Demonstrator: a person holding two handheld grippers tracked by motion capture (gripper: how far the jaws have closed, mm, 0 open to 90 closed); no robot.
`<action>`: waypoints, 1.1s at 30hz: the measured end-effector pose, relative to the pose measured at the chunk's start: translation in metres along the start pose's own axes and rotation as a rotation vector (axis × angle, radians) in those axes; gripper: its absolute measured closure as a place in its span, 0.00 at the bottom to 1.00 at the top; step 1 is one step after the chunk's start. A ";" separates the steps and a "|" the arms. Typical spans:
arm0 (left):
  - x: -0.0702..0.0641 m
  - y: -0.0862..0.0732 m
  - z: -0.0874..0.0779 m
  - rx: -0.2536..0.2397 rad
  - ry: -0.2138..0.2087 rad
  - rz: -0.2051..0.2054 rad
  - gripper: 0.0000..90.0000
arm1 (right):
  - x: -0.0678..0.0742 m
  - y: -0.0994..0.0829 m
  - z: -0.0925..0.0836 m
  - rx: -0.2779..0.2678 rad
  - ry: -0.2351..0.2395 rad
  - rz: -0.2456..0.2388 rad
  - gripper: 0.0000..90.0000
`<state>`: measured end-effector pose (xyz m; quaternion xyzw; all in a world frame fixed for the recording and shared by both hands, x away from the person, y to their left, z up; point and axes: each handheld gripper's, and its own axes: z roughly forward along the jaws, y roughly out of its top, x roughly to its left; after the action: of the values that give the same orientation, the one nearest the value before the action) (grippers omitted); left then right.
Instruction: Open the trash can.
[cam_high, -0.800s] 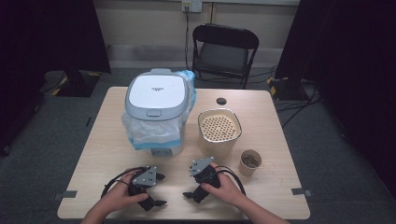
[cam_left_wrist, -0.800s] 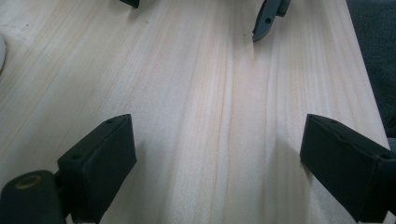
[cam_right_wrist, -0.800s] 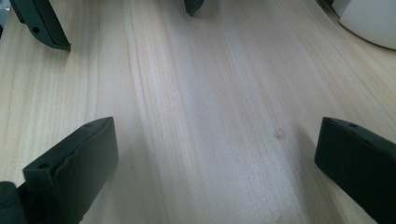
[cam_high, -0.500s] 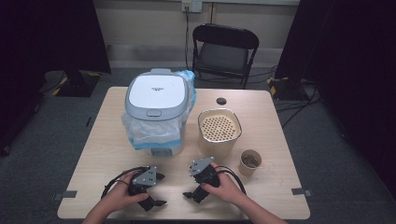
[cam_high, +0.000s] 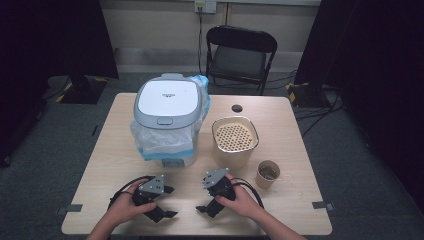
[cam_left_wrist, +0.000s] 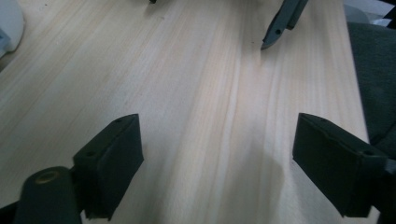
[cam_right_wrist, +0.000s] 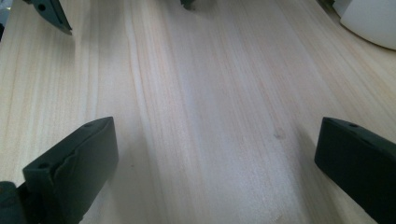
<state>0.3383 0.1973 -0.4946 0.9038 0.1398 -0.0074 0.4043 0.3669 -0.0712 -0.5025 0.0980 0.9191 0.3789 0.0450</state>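
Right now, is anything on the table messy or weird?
A little. The white appliance is wrapped in a crumpled clear plastic bag, and pale specks that look spilled lie beside the paper cup. Nothing else stands out.

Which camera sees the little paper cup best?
The high view. There the paper cup stands whole on the table, right of the right gripper and just in front of the beige holey pot. The two gripper views look along open black jaws at bare wood, so they tell nothing about the cup.
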 end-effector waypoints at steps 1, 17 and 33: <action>0.000 0.001 -0.001 0.000 -0.003 -0.003 0.18 | 0.000 0.000 0.000 0.000 0.000 0.000 0.00; -0.006 0.021 -0.053 -0.013 -0.011 -0.099 0.18 | 0.000 0.000 0.000 0.000 0.001 0.000 0.00; -0.007 0.071 -0.092 -0.021 0.009 -0.078 0.18 | 0.000 0.000 0.000 -0.002 -0.001 -0.002 0.00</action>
<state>0.3411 0.2185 -0.3802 0.8935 0.1769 -0.0175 0.4123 0.3671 -0.0712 -0.5026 0.0972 0.9188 0.3798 0.0459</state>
